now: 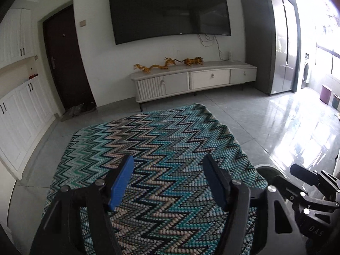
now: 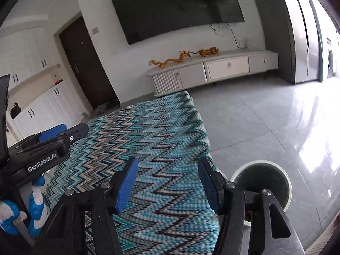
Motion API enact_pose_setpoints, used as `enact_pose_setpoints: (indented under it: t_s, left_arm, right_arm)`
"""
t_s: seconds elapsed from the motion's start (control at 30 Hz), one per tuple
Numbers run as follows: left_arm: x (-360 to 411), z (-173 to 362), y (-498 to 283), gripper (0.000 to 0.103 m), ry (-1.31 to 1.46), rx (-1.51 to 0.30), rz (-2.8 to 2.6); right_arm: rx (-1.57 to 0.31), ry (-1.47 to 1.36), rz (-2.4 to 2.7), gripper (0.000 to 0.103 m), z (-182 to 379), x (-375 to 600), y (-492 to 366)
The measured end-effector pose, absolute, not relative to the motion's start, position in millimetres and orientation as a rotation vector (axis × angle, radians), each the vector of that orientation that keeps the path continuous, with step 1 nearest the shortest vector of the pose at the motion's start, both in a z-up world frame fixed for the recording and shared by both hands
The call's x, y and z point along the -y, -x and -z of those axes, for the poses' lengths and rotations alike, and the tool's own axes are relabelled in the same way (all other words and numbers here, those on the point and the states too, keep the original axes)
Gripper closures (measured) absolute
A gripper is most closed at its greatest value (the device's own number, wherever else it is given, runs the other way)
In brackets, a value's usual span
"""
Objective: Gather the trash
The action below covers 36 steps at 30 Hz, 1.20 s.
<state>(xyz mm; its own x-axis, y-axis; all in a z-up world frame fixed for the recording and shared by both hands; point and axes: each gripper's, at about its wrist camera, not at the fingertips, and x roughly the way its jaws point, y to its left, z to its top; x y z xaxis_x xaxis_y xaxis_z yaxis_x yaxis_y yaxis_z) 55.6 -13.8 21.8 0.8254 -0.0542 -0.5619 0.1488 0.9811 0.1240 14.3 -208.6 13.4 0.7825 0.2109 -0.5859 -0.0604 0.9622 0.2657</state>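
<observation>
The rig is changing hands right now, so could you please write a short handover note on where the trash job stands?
Left gripper: jaws open, nothing between them, above the zigzag cloth.
Right gripper: jaws open, nothing between them, above the cloth's right edge.
Bin: white, on the floor just right of the cloth, beside the right gripper; some brownish bits show inside, otherwise hard to read.
Done: neither gripper carries anything; no trash shows on the visible cloth.
Left: cannot tell whether trash remains. A blue-and-white item at the left edge of the right view is unidentified; check it and the floor.
</observation>
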Motion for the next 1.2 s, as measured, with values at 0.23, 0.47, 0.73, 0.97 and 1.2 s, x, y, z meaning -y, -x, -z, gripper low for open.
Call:
enact_pose_setpoints:
  t_s: [0.23,0.47,0.73,0.97,1.2]
  left_arm:
    - [-21,-25,-26,0.028,-0.124,-0.524,0.063]
    - [-38,-24,-16,0.026,-0.111,-0.490,0.030]
    - [-41,-22,-13,0.009,-0.096,-0.461,0.007]
    - [-35,-19,-13,0.000,-0.089,-0.455,0.005]
    - [-34,-14,-18,0.000,-0.079,-0.479,-0.019]
  right_arm:
    - [-0.594,-0.150,-0.102,0.030,-24,172,-6]
    - [-0.555,-0.096,-0.040,0.015,-26,158,-2]
    - [-0.536,-0.091,0.020,0.000,-19,166,0]
    - [-0.544,-0.093,0.037,0.000,-11,174,-1]
    - [-0.564,-0.095,0.040,0.000,-2,178,-3]
